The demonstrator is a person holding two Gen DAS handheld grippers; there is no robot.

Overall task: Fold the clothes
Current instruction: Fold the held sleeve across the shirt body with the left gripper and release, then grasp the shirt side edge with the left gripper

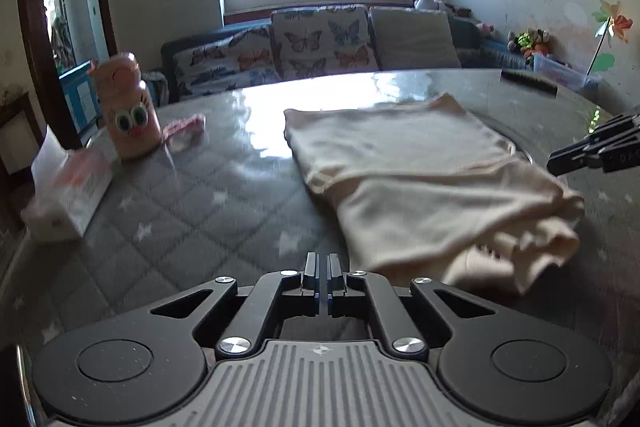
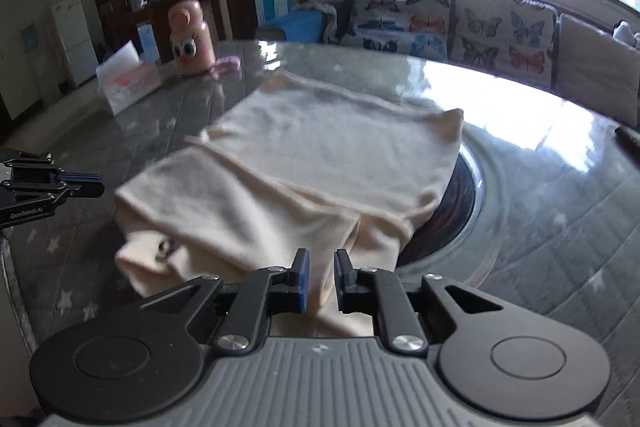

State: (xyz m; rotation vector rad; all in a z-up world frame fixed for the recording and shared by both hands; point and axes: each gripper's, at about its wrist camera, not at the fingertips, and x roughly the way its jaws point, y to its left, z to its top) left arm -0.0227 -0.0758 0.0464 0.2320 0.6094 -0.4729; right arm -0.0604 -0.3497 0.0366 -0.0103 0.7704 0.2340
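A cream garment (image 1: 400, 167) (image 2: 320, 155) lies folded on the grey star-patterned table (image 1: 180, 219) (image 2: 560, 207), its bunched end nearest me. My left gripper (image 1: 323, 261) is shut with nothing in it, hovering over bare table just left of the garment's near corner. It also shows at the left edge of the right wrist view, where the left gripper (image 2: 96, 185) points at the garment's side. My right gripper (image 2: 322, 259) stands slightly open over the garment's near edge, with cloth showing in the narrow gap. The right gripper (image 1: 560, 163) reaches in from the right in the left wrist view.
A pink bottle with googly eyes (image 1: 130, 107) (image 2: 190, 35), a tissue box (image 1: 68, 195) (image 2: 128, 83) and a small pink cloth (image 1: 186, 127) (image 2: 228, 65) stand at the table's far left. A round turntable (image 2: 460, 195) lies under the garment. Beyond the table is a sofa with butterfly cushions (image 1: 320, 39).
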